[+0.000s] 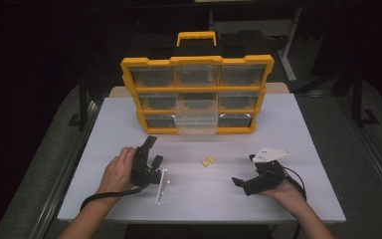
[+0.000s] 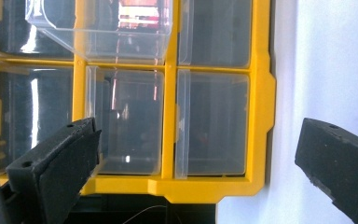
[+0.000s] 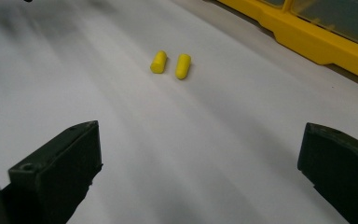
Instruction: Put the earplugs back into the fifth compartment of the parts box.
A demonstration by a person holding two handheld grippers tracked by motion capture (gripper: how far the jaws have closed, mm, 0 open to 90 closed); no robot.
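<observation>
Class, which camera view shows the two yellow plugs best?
The right gripper view: the plugs lie close and sharp, side by side on the table. The high view shows them as tiny specks.

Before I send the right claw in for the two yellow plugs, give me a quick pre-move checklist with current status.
1. Right claw open wide enough for a plug: ok, jaws stand far apart.
2. Two yellow plugs in sight ahead of the right claw: ok, lying side by side on the white table, apart from the organizer.
3. Path to the plugs free: ok, bare table between.
4. A drawer ready to receive: ok, the clear middle drawer of the yellow organizer is pulled out.
5. Left claw out of the way: ok, open, empty, facing the organizer.
6. Drawer contents: cannot tell.
</observation>
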